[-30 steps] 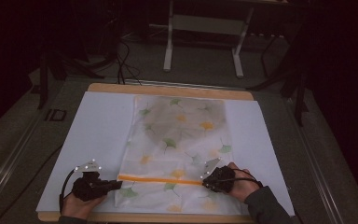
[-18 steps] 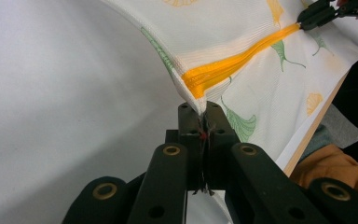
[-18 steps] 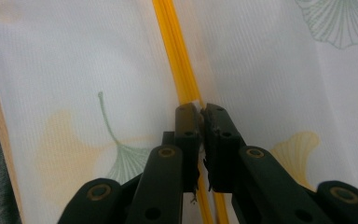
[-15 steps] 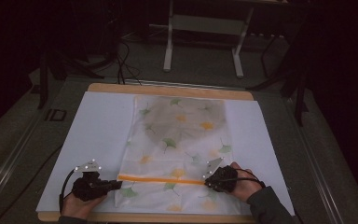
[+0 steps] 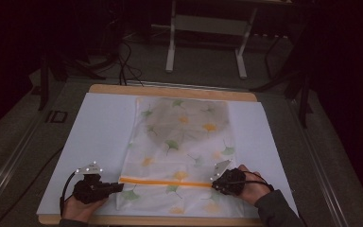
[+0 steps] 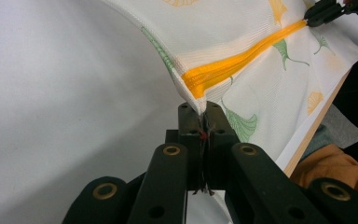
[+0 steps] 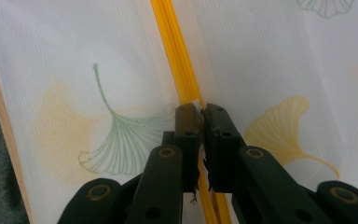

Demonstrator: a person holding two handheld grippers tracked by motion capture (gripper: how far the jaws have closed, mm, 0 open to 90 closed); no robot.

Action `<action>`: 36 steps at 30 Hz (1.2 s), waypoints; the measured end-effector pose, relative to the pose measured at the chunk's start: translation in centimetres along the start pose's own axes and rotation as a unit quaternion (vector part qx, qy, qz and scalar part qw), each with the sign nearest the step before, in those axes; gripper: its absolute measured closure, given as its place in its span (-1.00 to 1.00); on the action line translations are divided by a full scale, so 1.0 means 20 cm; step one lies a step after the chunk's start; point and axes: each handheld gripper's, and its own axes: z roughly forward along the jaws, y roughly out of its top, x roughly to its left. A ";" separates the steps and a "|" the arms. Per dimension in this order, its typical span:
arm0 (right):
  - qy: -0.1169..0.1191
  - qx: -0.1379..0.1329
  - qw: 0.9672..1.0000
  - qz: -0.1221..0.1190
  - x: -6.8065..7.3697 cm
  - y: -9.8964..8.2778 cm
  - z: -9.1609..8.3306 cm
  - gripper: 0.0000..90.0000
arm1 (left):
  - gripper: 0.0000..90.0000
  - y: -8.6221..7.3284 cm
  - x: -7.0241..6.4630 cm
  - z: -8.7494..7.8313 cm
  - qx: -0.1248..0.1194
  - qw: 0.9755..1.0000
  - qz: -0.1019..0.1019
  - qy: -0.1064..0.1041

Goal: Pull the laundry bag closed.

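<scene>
A white mesh bag (image 5: 182, 137) printed with green and yellow ginkgo leaves lies flat on the white sheet (image 5: 99, 127). An orange zipper (image 5: 165, 181) runs across its near end. My left gripper (image 5: 118, 187) is shut on the bag's left edge at the zipper's end, and the left gripper view shows the fabric lifted into the left gripper (image 6: 204, 109) with the zipper (image 6: 242, 60) leading away to the right gripper (image 6: 314, 16). My right gripper (image 5: 216, 184) is at the zipper's right end. In the right gripper view this gripper (image 7: 200, 112) is pinched shut on the zipper (image 7: 175, 46).
The sheet covers a wooden table whose far edge (image 5: 170, 90) shows. Beyond it stand metal frame legs (image 5: 170, 56) and cables on a dark floor. An orange sleeve (image 6: 326, 168) shows past the table's near edge.
</scene>
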 end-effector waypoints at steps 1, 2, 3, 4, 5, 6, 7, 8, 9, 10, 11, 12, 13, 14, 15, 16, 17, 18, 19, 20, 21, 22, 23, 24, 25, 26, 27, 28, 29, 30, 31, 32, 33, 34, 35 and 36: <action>0.000 0.000 1.000 0.000 0.00 0.00 0.00 0.88 | 0.96 0.00 0.00 0.00 0.000 1.000 0.000 0.000; -0.002 0.000 1.000 0.002 0.00 -0.01 0.00 0.88 | 0.96 0.00 0.00 0.00 0.001 1.000 0.000 0.000; -0.001 0.000 1.000 0.003 -0.01 -0.02 0.00 0.88 | 0.96 0.00 0.00 0.00 0.000 1.000 0.000 0.000; -0.002 0.001 1.000 0.004 -0.01 -0.02 -0.01 0.88 | 0.96 0.00 0.00 0.00 0.001 1.000 0.000 0.000; -0.001 0.002 1.000 0.005 -0.01 -0.03 -0.01 0.88 | 0.96 0.00 0.00 0.00 0.000 1.000 0.000 0.000; -0.002 0.002 1.000 0.006 -0.01 -0.03 -0.01 0.88 | 0.96 0.00 0.00 0.00 0.001 1.000 0.000 0.000; -0.002 0.003 1.000 0.006 -0.01 -0.04 -0.01 0.88 | 0.96 0.00 0.00 0.00 0.000 1.000 0.000 0.000; -0.003 0.003 1.000 0.008 -0.01 -0.04 -0.01 0.88 | 0.96 0.00 0.00 0.00 0.000 1.000 0.000 0.001; -0.004 0.005 1.000 0.008 -0.01 -0.04 -0.01 0.88 | 0.96 0.00 0.00 0.00 0.001 1.000 0.000 0.001; -0.003 0.005 1.000 0.009 -0.01 -0.05 -0.01 0.88 | 0.96 0.00 0.00 0.00 0.001 1.000 -0.001 0.001; -0.003 0.007 1.000 0.009 -0.01 -0.05 -0.01 0.88 | 0.96 0.00 0.00 0.00 0.001 1.000 -0.001 0.001; -0.003 0.008 1.000 0.009 -0.01 -0.06 -0.02 0.88 | 0.96 0.00 0.00 0.00 0.001 1.000 -0.001 0.001; -0.003 0.009 1.000 0.009 -0.02 -0.06 -0.02 0.88 | 0.96 0.00 0.00 0.00 0.001 1.000 -0.001 0.001; -0.004 0.008 1.000 0.010 -0.02 -0.07 -0.02 0.88 | 0.96 0.00 0.00 0.00 0.000 1.000 -0.001 0.001; -0.003 0.007 1.000 0.011 -0.02 -0.07 -0.02 0.88 | 0.96 0.00 0.00 0.00 0.000 1.000 -0.001 0.001; -0.004 0.008 1.000 0.012 -0.02 -0.07 -0.02 0.88 | 0.96 0.00 0.00 0.00 0.000 1.000 -0.001 0.001; -0.004 0.010 1.000 0.011 -0.02 -0.08 -0.03 0.88 | 0.96 0.00 0.00 0.00 -0.001 1.000 -0.001 0.001; -0.004 0.010 1.000 0.013 -0.02 -0.08 -0.03 0.88 | 0.96 0.00 0.00 0.00 -0.001 1.000 -0.001 0.001; -0.005 0.012 1.000 0.013 -0.02 -0.08 -0.03 0.88 | 0.96 0.00 0.00 0.00 -0.001 1.000 -0.001 0.001; -0.006 0.010 1.000 0.013 -0.02 -0.09 -0.03 0.88 | 0.96 0.00 0.00 0.00 -0.001 1.000 -0.001 0.001; -0.006 0.010 1.000 0.014 -0.03 -0.09 -0.04 0.88 | 0.96 0.00 0.00 0.00 -0.001 1.000 -0.001 0.001; -0.005 0.009 1.000 0.016 -0.03 -0.09 -0.04 0.88 | 0.96 0.00 0.00 0.00 -0.001 1.000 -0.001 0.001; -0.006 0.011 1.000 0.015 -0.03 -0.10 -0.04 0.88 | 0.96 0.00 0.00 0.00 -0.001 1.000 -0.001 0.001; -0.006 0.011 1.000 0.015 -0.03 -0.10 -0.05 0.88 | 0.96 0.00 0.00 0.00 -0.001 1.000 -0.001 0.000; -0.006 0.011 1.000 0.015 -0.03 -0.10 -0.05 0.88 | 0.96 0.00 0.00 0.00 -0.002 1.000 -0.001 0.000; -0.006 0.011 1.000 0.015 -0.03 -0.10 -0.05 0.88 | 0.96 0.00 0.00 0.00 -0.002 1.000 -0.001 0.000; -0.006 0.013 1.000 0.015 -0.04 -0.10 -0.06 0.88 | 0.96 0.00 0.00 0.00 -0.002 1.000 -0.001 0.000; -0.006 0.012 1.000 0.016 -0.04 -0.11 -0.07 0.88 | 0.96 0.00 0.00 0.00 -0.002 1.000 0.000 0.001; -0.007 0.013 1.000 0.016 -0.04 -0.11 -0.07 0.88 | 0.96 0.00 0.00 0.00 -0.002 1.000 -0.001 0.000; -0.008 0.016 1.000 0.014 -0.04 -0.11 -0.07 0.88 | 0.96 0.00 0.00 0.00 -0.003 1.000 -0.002 -0.001; -0.008 0.017 1.000 0.014 -0.04 -0.11 -0.07 0.88 | 0.96 0.00 0.00 0.00 -0.004 1.000 -0.002 -0.001; -0.008 0.018 1.000 0.014 -0.04 -0.11 -0.08 0.88 | 0.96 0.00 0.00 0.00 -0.004 1.000 -0.002 -0.001; -0.009 0.019 1.000 0.015 -0.05 -0.12 -0.08 0.88 | 0.96 0.00 0.00 0.00 -0.003 1.000 -0.002 0.000; -0.009 0.021 1.000 0.015 -0.05 -0.12 -0.08 0.88 | 0.96 0.00 0.00 0.00 -0.003 1.000 -0.002 0.000; -0.010 0.022 1.000 0.015 -0.05 -0.13 -0.09 0.88 | 0.96 0.00 0.00 0.00 -0.003 1.000 -0.002 0.000; -0.010 0.023 1.000 0.017 -0.05 -0.13 -0.09 0.88 | 0.96 0.00 0.00 0.00 -0.003 1.000 -0.002 0.000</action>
